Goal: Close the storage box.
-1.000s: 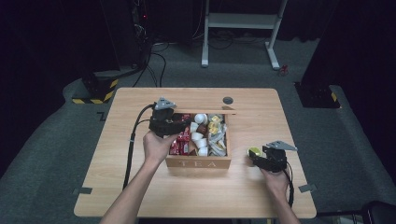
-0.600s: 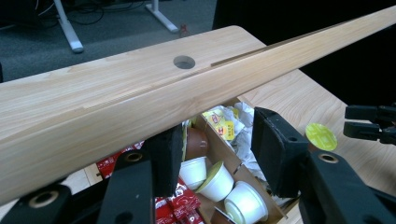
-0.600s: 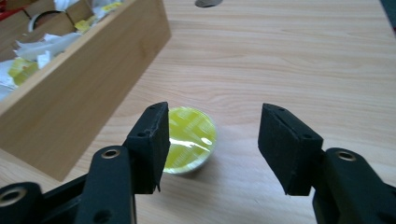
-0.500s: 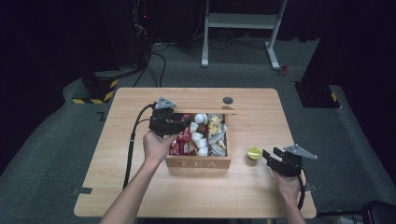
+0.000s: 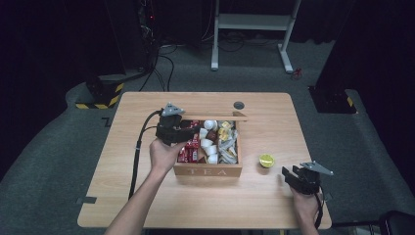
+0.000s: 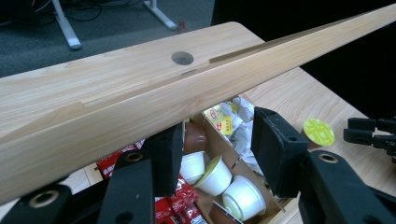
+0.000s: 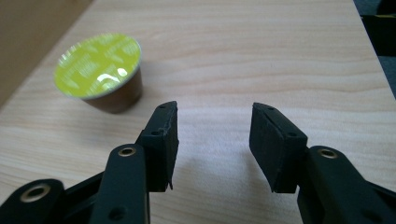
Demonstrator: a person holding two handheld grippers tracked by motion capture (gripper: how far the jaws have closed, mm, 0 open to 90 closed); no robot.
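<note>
A wooden tea box (image 5: 208, 171) stands mid-table with its lid (image 5: 215, 117) raised. Inside are red packets (image 5: 188, 152), white capsules (image 5: 208, 143) and yellow sachets (image 5: 226, 131). My left gripper (image 5: 190, 132) reaches over the box's left side. In the left gripper view it (image 6: 217, 149) is open under the lid (image 6: 140, 107), which covers the top of one jaw. A green-topped capsule (image 5: 266, 160) sits on the table right of the box. My right gripper (image 5: 290, 172) is open near the right front corner. The capsule (image 7: 98, 70) lies ahead and to the left of the empty jaws (image 7: 215, 126).
The table (image 5: 147, 196) has a round cable hole (image 5: 239, 105) behind the box. Its right edge runs close to my right hand. A cable trails from the left gripper down the table's left side. A white desk frame (image 5: 254, 22) stands on the floor beyond.
The right gripper let go of the green-topped capsule, left it standing right of the box, and drew back toward the table's near right corner. The left gripper stayed at the box.
</note>
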